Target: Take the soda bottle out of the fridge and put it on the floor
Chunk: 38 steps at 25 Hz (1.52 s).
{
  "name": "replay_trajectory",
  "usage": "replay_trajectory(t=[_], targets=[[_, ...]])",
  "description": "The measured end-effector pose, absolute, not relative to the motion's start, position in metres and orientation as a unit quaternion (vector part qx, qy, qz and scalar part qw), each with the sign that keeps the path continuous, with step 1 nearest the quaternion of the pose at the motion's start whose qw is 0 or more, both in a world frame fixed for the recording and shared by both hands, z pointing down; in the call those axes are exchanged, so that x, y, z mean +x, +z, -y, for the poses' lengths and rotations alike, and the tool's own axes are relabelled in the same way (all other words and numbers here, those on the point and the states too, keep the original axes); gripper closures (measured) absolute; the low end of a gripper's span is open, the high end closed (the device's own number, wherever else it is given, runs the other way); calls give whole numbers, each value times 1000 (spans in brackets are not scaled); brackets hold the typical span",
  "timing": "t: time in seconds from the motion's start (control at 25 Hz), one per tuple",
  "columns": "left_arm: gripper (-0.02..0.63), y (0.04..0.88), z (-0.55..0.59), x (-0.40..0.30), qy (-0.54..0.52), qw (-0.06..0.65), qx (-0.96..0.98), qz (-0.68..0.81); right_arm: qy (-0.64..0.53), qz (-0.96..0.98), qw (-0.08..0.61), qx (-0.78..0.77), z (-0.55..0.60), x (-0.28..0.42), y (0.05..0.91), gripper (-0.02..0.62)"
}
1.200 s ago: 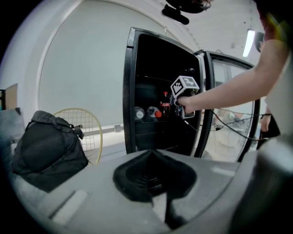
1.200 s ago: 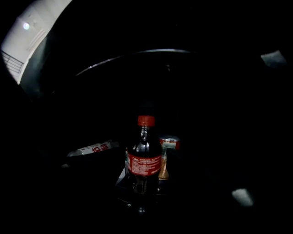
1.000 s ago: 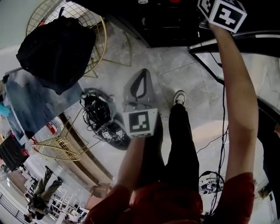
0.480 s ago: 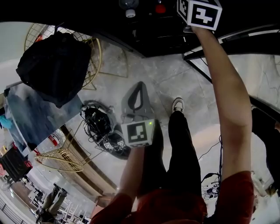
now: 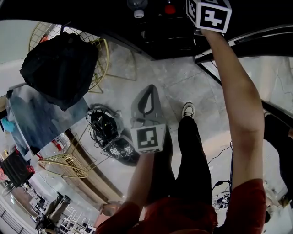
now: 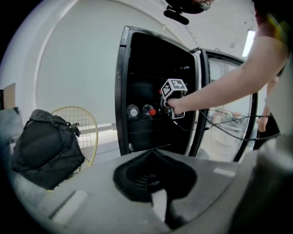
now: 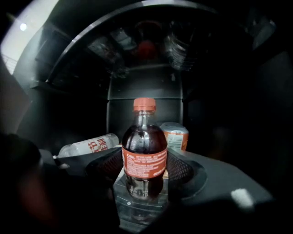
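Observation:
The soda bottle (image 7: 144, 155), dark cola with a red cap and red label, stands upright on a clear shelf inside the black fridge (image 6: 146, 91). My right gripper (image 7: 144, 171) is shut on it, its mesh pads (image 7: 181, 167) pressed against both sides of the label. In the head view only that gripper's marker cube (image 5: 209, 13) shows, at the fridge's mouth, with the arm stretched out. My left gripper (image 5: 149, 87) hangs low over the floor in front of the fridge, shut and holding nothing.
An orange can (image 7: 174, 135) stands behind the bottle and a clear water bottle (image 7: 89, 146) lies to its left. The glass fridge door (image 6: 224, 105) stands open. A black bag (image 5: 59, 59) sits on a gold wire chair; tangled cables (image 5: 103, 121) lie on the marble floor (image 5: 183, 77).
My right gripper has reached further up and left into the fridge, then held still over the last half second. The left gripper has barely shifted.

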State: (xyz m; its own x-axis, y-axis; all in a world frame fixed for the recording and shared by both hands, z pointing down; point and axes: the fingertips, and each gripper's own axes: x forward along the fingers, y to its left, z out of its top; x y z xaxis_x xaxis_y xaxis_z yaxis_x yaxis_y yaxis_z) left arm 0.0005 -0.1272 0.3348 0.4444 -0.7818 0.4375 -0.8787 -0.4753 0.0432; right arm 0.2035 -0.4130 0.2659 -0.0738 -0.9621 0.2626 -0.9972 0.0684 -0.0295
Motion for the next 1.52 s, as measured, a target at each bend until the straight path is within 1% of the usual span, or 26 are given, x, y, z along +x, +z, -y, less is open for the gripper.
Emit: replay_trajectory(t=[0.12,0.4,0.8,1.04,1.24,1.52], targets=[[606,340,125,6,190,136,842,487,85,726,87,677,403,204,264,310],[606,342,115,15,198,140,847,474,57,731,50,678,371,207,243,310],[606,330,113,20,192,132,849,474,26,754,17,656,288,183,223,310],[606,317,116,14,182,125,843,490,61,754,-31,653,211,173,226,310],[606,315,118,6,175,122,833,510,116,769,-14,629,153,152,262,310],[606,338,106,-14,182,142,809,541,174,785,32,593,121,122,332,310]])
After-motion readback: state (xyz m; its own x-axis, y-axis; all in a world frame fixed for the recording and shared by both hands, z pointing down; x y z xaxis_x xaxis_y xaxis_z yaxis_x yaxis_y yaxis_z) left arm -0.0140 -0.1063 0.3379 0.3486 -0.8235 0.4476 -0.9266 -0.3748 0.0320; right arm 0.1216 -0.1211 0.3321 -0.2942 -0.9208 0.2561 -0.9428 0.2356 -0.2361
